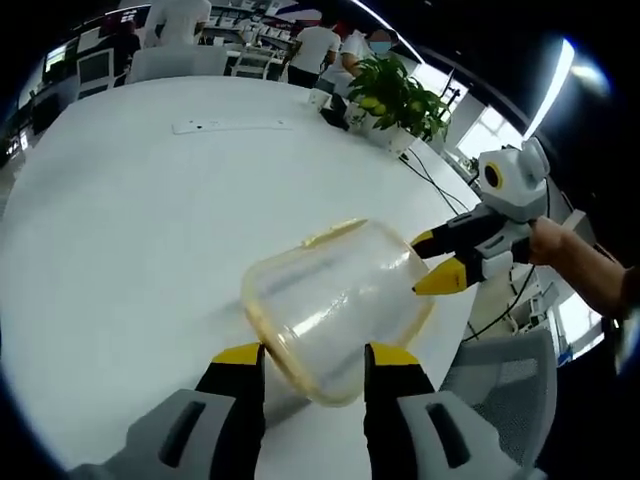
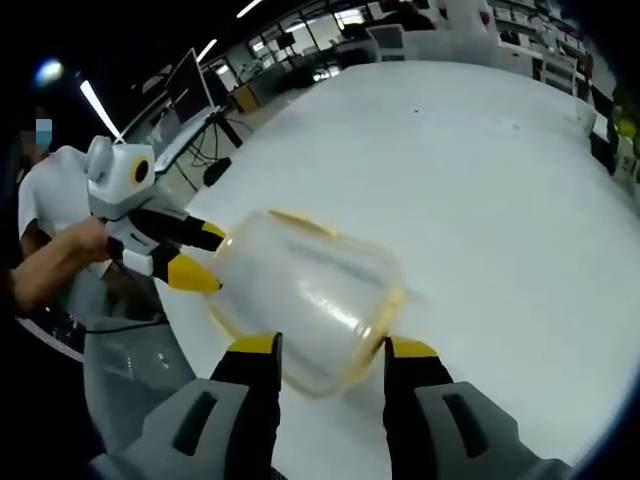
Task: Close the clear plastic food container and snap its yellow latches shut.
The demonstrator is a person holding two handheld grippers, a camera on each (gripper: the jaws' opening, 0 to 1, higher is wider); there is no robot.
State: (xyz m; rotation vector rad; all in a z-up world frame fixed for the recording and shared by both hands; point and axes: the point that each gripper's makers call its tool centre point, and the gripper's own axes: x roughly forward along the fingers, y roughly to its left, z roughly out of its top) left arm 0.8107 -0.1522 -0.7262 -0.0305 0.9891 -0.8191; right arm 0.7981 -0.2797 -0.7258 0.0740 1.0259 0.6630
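The clear plastic container (image 1: pixel 335 300) with yellowish trim lies tilted on its side over the white table (image 1: pixel 150 220). One rounded end of it fills the gap between my left gripper's (image 1: pixel 316 356) yellow-tipped jaws, which are shut on it. My right gripper (image 1: pixel 436 260) comes in from the right and meets its far edge. In the right gripper view the container (image 2: pixel 310 300) sits likewise between my right gripper's (image 2: pixel 333 348) jaws, which press both its sides. There my left gripper (image 2: pixel 203 256) touches its left end. A thin yellow latch edge (image 1: pixel 335 233) shows along the top.
A potted green plant (image 1: pixel 400 100) stands at the table's far edge, with cables beside it. A grey chair (image 1: pixel 500 375) is close by the table's rim. People and desks fill the background. A person's hand (image 2: pixel 55 260) holds the left gripper.
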